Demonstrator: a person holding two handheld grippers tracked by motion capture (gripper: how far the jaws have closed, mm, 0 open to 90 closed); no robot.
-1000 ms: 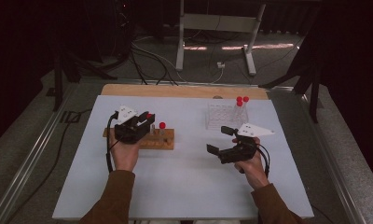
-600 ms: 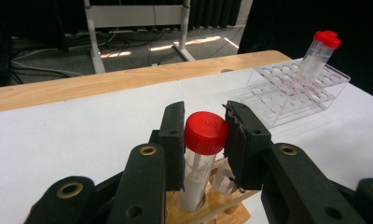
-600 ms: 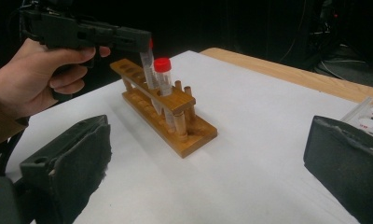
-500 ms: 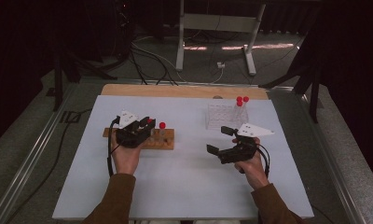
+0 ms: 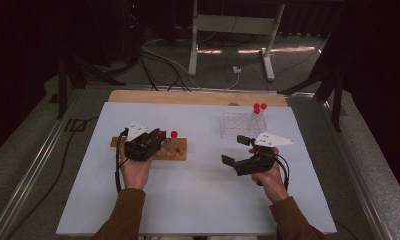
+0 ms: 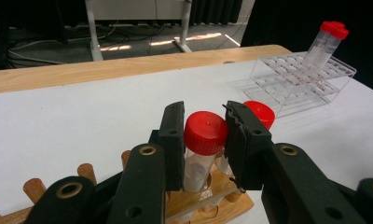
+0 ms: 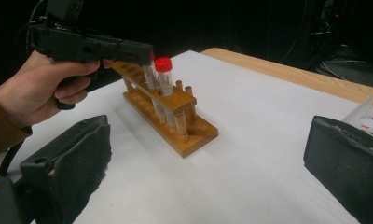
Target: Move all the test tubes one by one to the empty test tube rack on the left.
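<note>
A wooden rack point(image 5: 179, 150) lies left of centre on the white table top, with two red-capped tubes standing in it. My left gripper point(image 6: 205, 136) is shut on the nearer tube point(image 6: 204, 140), its pads pressing just under the cap. The other red-capped tube point(image 6: 262, 112) stands right behind it, free. From the right gripper view, the left gripper point(image 7: 140, 50) reaches over the wooden rack point(image 7: 175, 116). My right gripper point(image 5: 235, 150) hovers open over bare table at the right, with nothing between its jaws.
A clear plastic rack point(image 5: 237, 123) stands at the back right and holds several red-capped tubes point(image 5: 258, 111) at its far corner. A wooden strip point(image 5: 198, 97) borders the table's far edge. Cables and a metal stand are on the floor beyond.
</note>
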